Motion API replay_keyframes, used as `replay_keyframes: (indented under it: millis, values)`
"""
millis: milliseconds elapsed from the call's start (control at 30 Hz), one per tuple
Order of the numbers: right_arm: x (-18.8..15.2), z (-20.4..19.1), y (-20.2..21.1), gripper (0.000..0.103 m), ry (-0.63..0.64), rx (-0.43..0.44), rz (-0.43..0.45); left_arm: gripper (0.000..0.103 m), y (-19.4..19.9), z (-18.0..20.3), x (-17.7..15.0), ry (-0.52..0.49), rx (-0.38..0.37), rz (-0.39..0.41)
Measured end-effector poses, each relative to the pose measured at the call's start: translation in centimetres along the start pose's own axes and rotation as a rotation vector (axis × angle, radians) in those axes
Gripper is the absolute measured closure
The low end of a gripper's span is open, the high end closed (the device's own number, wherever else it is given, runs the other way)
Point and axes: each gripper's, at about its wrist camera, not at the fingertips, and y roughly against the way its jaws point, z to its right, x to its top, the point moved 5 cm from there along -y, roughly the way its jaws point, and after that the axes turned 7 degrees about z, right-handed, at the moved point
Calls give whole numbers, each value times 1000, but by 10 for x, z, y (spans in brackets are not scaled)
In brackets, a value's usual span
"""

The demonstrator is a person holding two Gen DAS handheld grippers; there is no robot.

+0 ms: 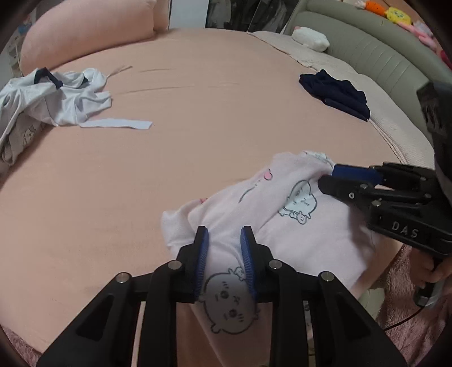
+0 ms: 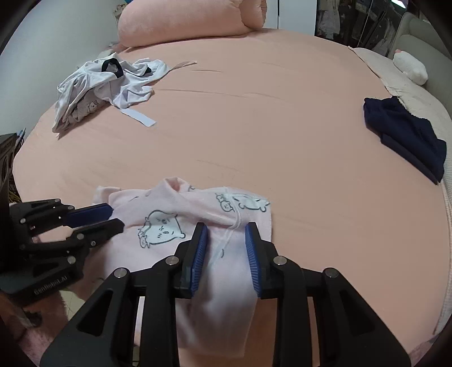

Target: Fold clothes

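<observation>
Two hand-held grippers: both at the near edge of the bed (image 2: 254, 127), over one garment.
Garment: pale pink top (image 2: 197, 225) with cartoon animal prints — partly folded, lying on the pink bed sheet, its near part hanging over the bed edge.
Left hand-held gripper (image 1: 224, 248): blue-padded fingers spread, pink cloth lying between them; cannot tell whether the pads touch it. Seen from the right wrist view (image 2: 113, 217) the two fingers stand apart at the garment's left edge.
Right hand-held gripper (image 2: 226, 248): fingers spread, straddling the cloth and a thin white drawstring. From the left wrist view (image 1: 329, 176) its tips lie at the garment's far right corner; a hand (image 1: 432, 271) grips the handle.
White garment pile (image 2: 107, 84): crumpled, dark collar trim, far left of bed — well apart from the pink top.
Navy garment (image 2: 406, 138): folded, far right, on the bed edge.
Pink pillow (image 2: 186, 19): at the head of the bed.
</observation>
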Motion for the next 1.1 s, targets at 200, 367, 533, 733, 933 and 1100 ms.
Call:
replay_keyframes:
  millis: [200, 367, 533, 733, 933, 1100]
  values:
    - [-6, 11, 11, 75, -86, 6, 38, 60, 9, -43, -1, 117, 153, 0]
    - [-6, 3, 27, 71, -116, 26, 101, 63, 39, -40, -3, 161, 12, 91]
    - [-2, -15, 47, 71, -104, 63, 141, 63, 35, -5, -8, 82, -76, 58]
    - [-22, -42, 28, 74, 77, 67, 69, 60, 16, 7, -17, -11, 78, -22]
    - [-16, -28, 28, 103, 118, -82, 75, 46, 24, -16, -19, 15, 162, -23]
    - [-21, -41, 37, 97, 201, -137, 114, 50, 41, -16, -17, 103, 97, 17]
